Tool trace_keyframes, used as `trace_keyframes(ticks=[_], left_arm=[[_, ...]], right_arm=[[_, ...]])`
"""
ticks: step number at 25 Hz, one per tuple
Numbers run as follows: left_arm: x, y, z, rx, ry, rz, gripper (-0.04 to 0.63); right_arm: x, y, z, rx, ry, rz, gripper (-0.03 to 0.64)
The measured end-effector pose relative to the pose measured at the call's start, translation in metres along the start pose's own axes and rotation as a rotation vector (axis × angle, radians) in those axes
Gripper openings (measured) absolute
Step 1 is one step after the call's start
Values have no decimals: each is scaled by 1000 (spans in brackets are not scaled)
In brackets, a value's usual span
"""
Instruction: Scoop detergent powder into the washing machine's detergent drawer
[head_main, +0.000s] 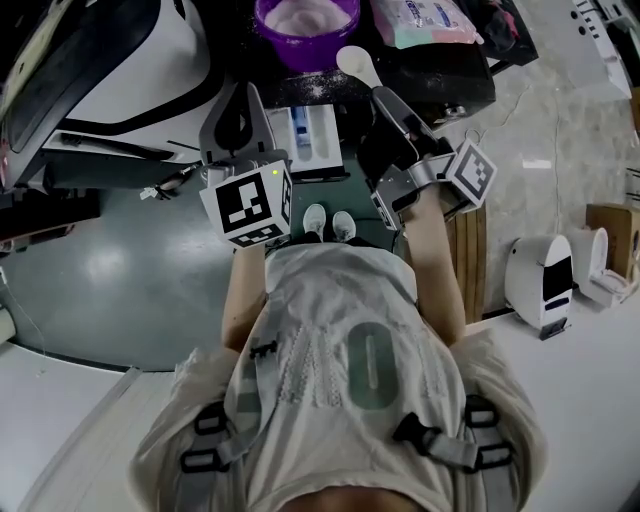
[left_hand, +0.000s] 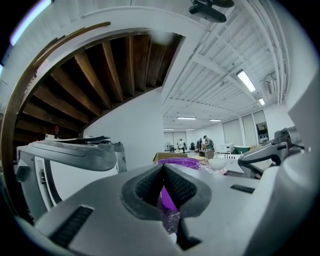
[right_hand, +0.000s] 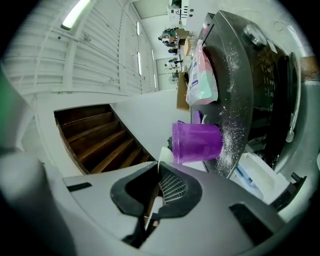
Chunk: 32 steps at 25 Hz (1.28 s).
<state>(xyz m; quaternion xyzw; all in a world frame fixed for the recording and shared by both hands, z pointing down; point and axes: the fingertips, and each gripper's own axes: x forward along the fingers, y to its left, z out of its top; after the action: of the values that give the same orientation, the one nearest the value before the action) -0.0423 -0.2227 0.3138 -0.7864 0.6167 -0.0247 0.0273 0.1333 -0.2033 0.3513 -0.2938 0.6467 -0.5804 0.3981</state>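
If spoon (head_main: 358, 62) tilts: powder (head_main: 303, 15) misses detergent drawer (head_main: 310, 135), spilling onto washing machine (head_main: 450, 75) top.
Right tongs (right_hand: 157, 172): clamped on spoon handle.
Left tongs (left_hand: 163, 167): together, empty, beside drawer.

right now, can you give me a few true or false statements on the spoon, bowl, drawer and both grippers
1. The right gripper is shut on a white spoon. True.
2. The purple bowl is empty. False: it holds pale powder.
3. The drawer is pulled open. True.
4. The left gripper grips the bowl. False: it is shut on nothing, and the bowl stands beyond it.
5. The spoon's head is inside the bowl. False: it sits outside the rim, at the bowl's right.
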Motion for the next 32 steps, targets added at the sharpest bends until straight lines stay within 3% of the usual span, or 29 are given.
trace_keyframes(ticks=[7, 15, 32], left_arm=[[-6, 16, 4, 0, -6, 43, 20], [-18, 33, -5, -7, 15, 85, 20], [-47, 80, -43, -36, 85, 207, 20]], right_arm=[[3, 4, -13, -7, 44, 9, 9], [20, -10, -49, -87, 175, -22, 9], [34, -114, -111, -382, 462, -296, 9]])
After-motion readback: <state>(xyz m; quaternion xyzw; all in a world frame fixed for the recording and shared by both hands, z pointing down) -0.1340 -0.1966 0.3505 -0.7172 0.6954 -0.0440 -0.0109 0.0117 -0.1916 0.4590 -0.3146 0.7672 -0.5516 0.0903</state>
